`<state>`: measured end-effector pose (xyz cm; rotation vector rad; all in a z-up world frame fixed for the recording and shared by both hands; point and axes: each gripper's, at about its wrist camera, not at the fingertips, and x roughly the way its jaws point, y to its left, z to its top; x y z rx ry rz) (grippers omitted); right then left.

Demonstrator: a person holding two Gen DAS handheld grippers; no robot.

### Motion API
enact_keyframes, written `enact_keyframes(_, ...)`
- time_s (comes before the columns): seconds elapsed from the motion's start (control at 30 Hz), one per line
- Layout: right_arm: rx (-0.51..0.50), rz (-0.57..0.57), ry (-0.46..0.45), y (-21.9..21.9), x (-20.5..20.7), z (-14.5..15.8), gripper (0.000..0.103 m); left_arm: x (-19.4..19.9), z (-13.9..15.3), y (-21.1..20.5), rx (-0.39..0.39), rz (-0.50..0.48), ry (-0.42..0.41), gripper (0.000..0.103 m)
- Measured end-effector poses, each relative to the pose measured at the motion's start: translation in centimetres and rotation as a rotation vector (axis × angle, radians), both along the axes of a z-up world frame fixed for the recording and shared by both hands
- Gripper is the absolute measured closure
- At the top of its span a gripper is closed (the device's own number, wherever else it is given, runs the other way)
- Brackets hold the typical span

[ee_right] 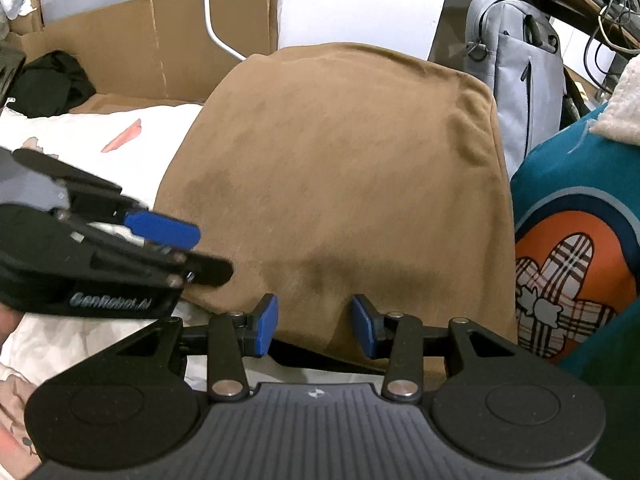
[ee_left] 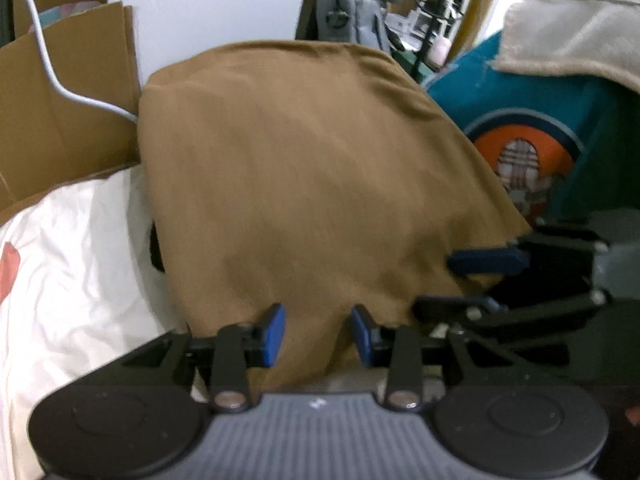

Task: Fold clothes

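The brown garment [ee_right: 340,184] lies ahead of both hand-held grippers, left [ee_left: 318,334] and right [ee_right: 314,326], its near edge between their spread jaws.

Right claw [ee_right: 314,326] open over brown garment [ee_right: 352,184] edge; left claw [ee_right: 176,248] at its left side — teal garment [ee_right: 576,240] on the right.
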<state>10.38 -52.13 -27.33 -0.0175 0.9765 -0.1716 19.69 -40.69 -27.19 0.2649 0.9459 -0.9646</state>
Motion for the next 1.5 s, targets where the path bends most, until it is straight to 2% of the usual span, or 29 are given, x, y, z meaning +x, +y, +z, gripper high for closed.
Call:
enact_keyframes(0.1,0.001,-0.001,0.003,0.1,0.1,0.0,0.055,0.2,0.0,0.8,0.017,-0.009,-0.003,0.065)
enact_keyframes(0.23,0.004,-0.035,-0.004,0.2,0.1,0.2,0.052,1.0,0.0,1.2,0.001,-0.007,0.011,0.065)
enact_keyframes(0.37,0.028,-0.104,-0.040,-0.1,-0.1,0.5,0.030,1.5,-0.5,1.6,-0.022,-0.005,0.031,0.065)
enact_keyframes(0.47,0.038,-0.098,-0.036,-0.3,0.1,0.0,0.027,1.3,-0.7,1.8,-0.048,-0.009,0.054,0.060)
enact_keyframes(0.57,0.025,-0.077,-0.034,-0.4,-0.2,-0.4,0.024,1.0,-1.1,1.9,-0.033,-0.013,0.060,0.058)
enact_keyframes(0.77,0.047,-0.080,-0.041,-0.4,-1.2,-0.5,0.013,0.0,-0.2,3.3,-0.045,0.056,0.064,0.055)
enact_keyframes(0.8,0.059,-0.084,-0.042,-0.4,-1.3,-0.3,0.012,-0.2,0.3,3.5,-0.040,0.064,0.058,0.055)
enact_keyframes(0.83,0.092,-0.084,-0.043,-0.3,-1.4,0.2,0.011,-0.4,0.8,3.7,-0.032,0.074,0.047,0.045)
enact_keyframes(0.87,0.121,-0.083,-0.044,-0.1,-1.5,0.7,0.008,-0.5,1.4,3.9,-0.024,0.083,0.036,0.028)
enact_keyframes(0.93,0.144,-0.092,-0.051,0.2,-1.7,2.3,0.002,-0.5,3.0,4.8,-0.008,0.141,0.004,0.014)
enact_keyframes(1.1,0.193,-0.160,-0.047,0.8,-2.3,6.4,0.000,-0.8,7.6,7.3,-0.001,0.222,-0.020,0.008)
enact_keyframes(1.27,0.213,-0.148,-0.042,1.4,-2.8,9.4,0.000,-0.9,10.9,8.5,0.011,0.240,-0.042,0.004)
enact_keyframes(1.37,0.200,-0.142,-0.057,2.0,-3.2,11.3,0.000,-0.8,13.5,9.2,-0.002,0.245,-0.039,0.002)
enact_keyframes(1.5,0.155,-0.161,-0.040,2.8,-3.7,12.7,0.000,-1.5,16.8,9.7,0.002,0.239,-0.097,0.001)
